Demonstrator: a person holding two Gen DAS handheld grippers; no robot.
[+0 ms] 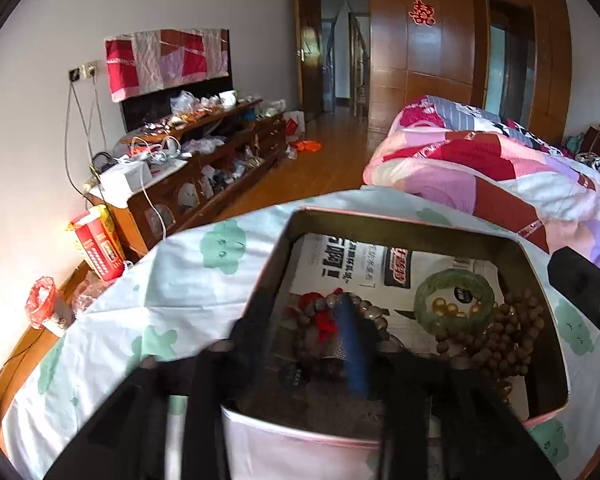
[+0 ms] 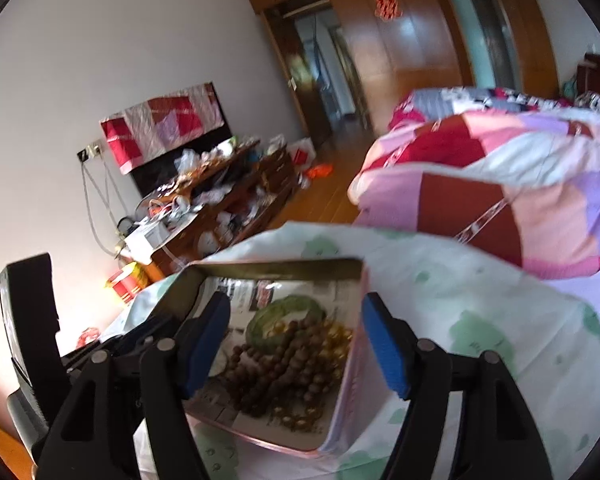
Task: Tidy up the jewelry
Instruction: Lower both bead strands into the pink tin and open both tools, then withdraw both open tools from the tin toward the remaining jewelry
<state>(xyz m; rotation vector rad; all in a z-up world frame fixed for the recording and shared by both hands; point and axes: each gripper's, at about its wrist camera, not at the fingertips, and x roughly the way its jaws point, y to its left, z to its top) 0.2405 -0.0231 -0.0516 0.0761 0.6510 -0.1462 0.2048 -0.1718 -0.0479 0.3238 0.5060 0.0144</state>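
Note:
A pink metal tin [image 1: 544, 272] lined with newspaper sits on a flowered cloth. Inside lie a green bangle [image 1: 452, 298], gold beads [image 1: 446, 307], a pile of brown bead strings [image 1: 500, 340] and a grey bead bracelet with red tassel [image 1: 320, 320]. My left gripper [image 1: 336, 340] reaches into the tin, blurred, its blue pad over the grey bead bracelet; whether it grips it is unclear. My right gripper [image 2: 296, 344] is open above the tin [image 2: 356, 344], its blue pads [image 2: 384, 352] straddling the right wall; the bangle [image 2: 284, 312] and brown beads [image 2: 276, 368] lie between them.
The flowered cloth [image 1: 140, 300] covers the surface under the tin. A patchwork quilt [image 1: 480, 160] lies on the bed at right. A cluttered wooden cabinet [image 1: 204, 152] stands along the left wall, a red and yellow box [image 1: 96, 248] beside it.

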